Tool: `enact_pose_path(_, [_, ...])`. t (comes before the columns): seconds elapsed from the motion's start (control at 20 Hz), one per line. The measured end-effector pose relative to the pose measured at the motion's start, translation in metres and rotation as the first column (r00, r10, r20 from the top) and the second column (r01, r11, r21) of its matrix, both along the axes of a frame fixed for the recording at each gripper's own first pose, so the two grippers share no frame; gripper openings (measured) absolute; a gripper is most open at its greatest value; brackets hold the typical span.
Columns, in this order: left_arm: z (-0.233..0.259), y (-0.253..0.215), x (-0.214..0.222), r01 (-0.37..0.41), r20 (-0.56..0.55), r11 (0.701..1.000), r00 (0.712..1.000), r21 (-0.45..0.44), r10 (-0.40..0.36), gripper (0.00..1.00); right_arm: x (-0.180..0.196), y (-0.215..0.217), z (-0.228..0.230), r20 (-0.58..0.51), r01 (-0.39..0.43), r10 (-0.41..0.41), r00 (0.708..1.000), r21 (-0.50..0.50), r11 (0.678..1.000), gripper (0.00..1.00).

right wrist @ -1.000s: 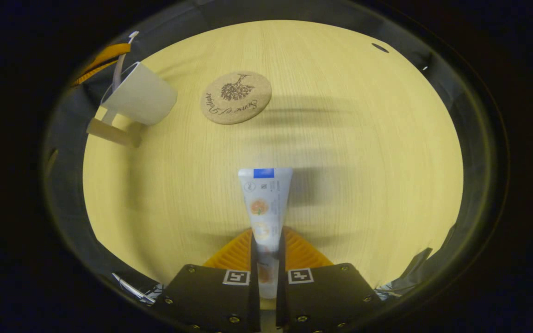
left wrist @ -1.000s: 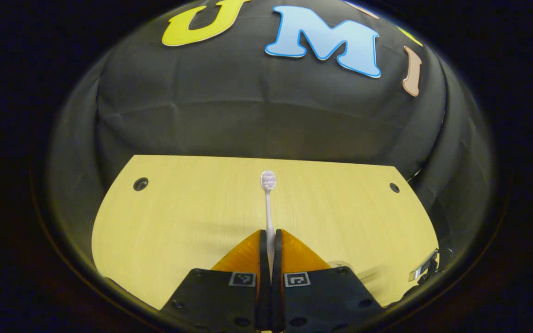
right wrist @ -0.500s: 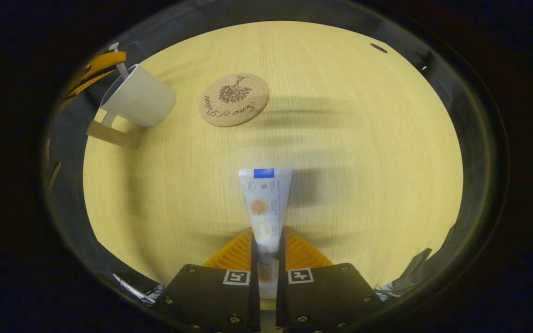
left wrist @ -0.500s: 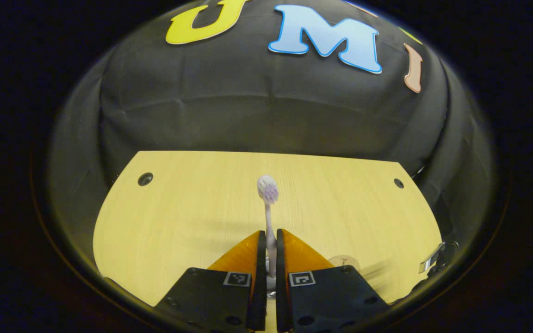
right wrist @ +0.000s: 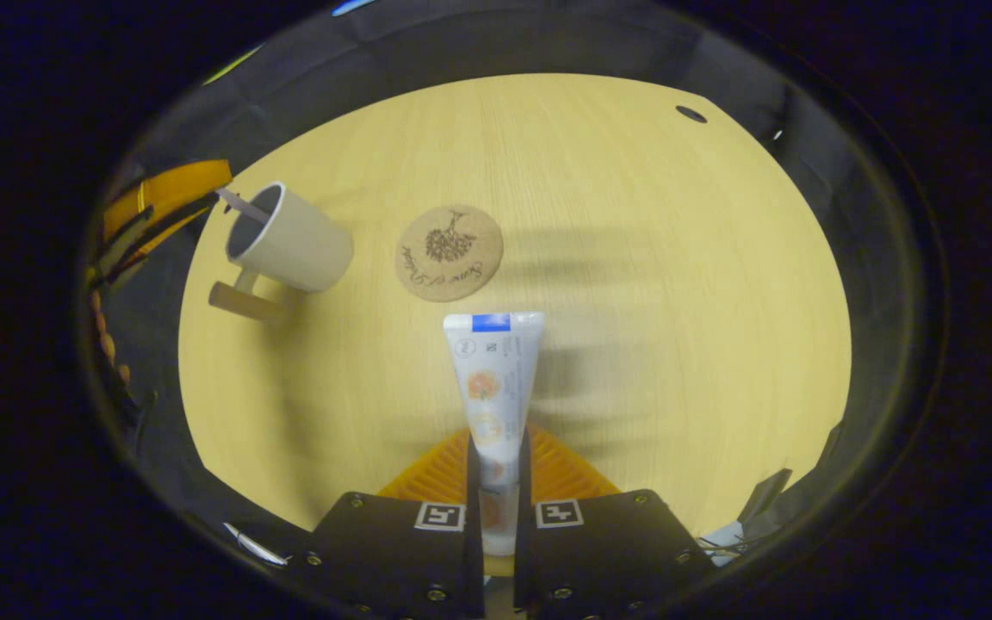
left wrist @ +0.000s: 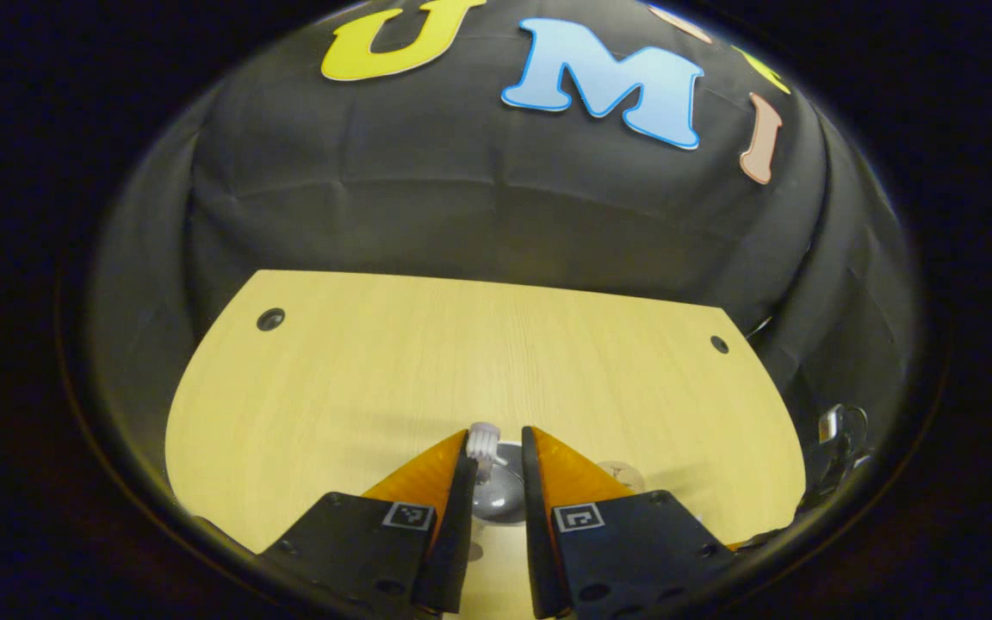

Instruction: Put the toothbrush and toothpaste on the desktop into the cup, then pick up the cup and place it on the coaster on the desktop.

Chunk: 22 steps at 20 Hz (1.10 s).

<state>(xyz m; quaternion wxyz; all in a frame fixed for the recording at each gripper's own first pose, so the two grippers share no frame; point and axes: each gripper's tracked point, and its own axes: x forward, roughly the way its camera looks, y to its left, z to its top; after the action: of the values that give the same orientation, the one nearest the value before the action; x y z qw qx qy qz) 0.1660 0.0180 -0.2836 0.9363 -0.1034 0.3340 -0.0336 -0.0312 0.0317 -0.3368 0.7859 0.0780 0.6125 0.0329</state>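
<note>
The table (right wrist: 634, 258) has a light yellow wood top with small dark holes near its far corners. A round cork coaster (right wrist: 449, 253) lies flat on it. A pale cup (right wrist: 294, 248) stands on the table just left of the coaster, apart from it, its handle pointing away from the coaster

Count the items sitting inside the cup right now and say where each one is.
1. The toothbrush stands in the cup, leaning on its rim, released by the open left claw. The toothpaste is outside it, clamped in the right claw. The cup's bottom is hidden.
</note>
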Motion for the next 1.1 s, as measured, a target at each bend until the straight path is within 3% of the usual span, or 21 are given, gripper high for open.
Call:
enact_pose_path(0.15, [0.004, 0.006, -0.015, -0.007, 0.004, 1.0, 1.0, -0.009, 0.007, 0.34, 0.022, 0.011, 0.023, 0.055, 0.005, -0.006, 0.998, 0.033, 0.999, 0.15])
enact_pose_path(0.3, [0.007, 0.011, -0.034, -0.014, 0.002, 1.0, 1.0, -0.014, 0.014, 0.39, 0.044, 0.025, 0.044, 0.098, 0.008, -0.016, 0.995, 0.081, 0.997, 0.15])
enact_pose_path(0.7, [0.01, 0.043, -0.078, -0.06, -0.012, 0.998, 0.998, -0.029, 0.059, 0.34, 0.123, 0.072, 0.083, 0.206, 0.015, -0.051, 0.977, 0.173, 0.985, 0.16])
enact_pose_path(1.1, [0.009, 0.074, -0.109, -0.113, -0.025, 0.993, 0.993, -0.019, 0.112, 0.34, 0.187, 0.111, 0.108, 0.314, 0.052, -0.135, 0.94, 0.257, 0.965, 0.15])
